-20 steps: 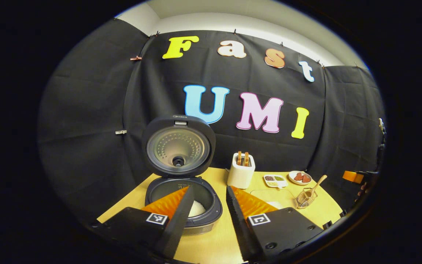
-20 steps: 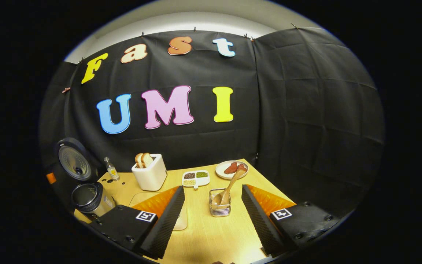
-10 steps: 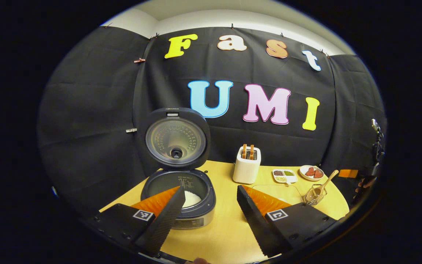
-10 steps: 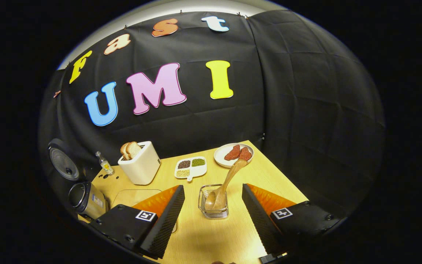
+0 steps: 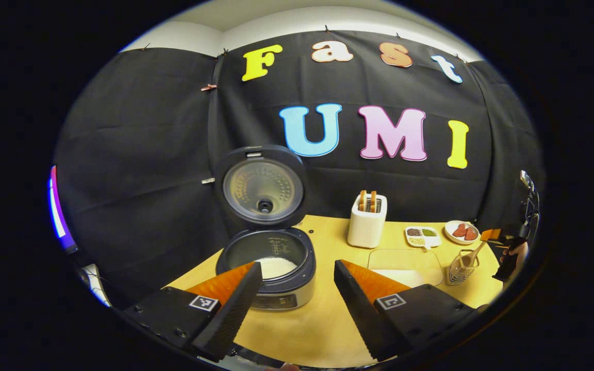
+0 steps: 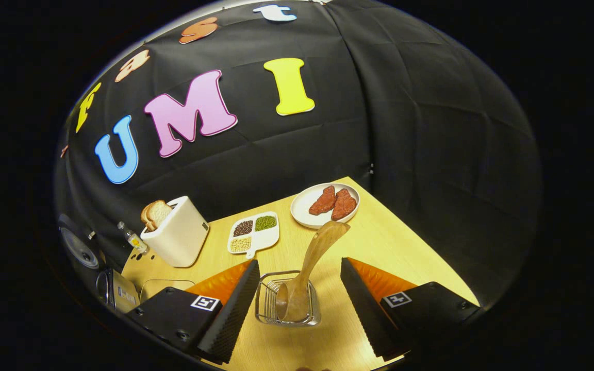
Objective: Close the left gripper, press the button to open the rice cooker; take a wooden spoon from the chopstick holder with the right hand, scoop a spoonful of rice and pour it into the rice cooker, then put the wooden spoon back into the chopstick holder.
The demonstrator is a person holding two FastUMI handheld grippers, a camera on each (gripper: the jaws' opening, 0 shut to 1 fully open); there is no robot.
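We see the wooden spoon [image 6: 311, 263] leaning bowl-down in the wire chopstick holder [image 6: 287, 304], which stands on the table [image 6: 379, 242] between the spread jaws of the right gripper [image 6: 299, 309]; no finger touches it. In the left gripper view, the rice cooker [image 5: 268, 268] stands lid up with white rice inside, just beyond the left gripper [image 5: 292, 304], whose jaws are likewise apart and empty
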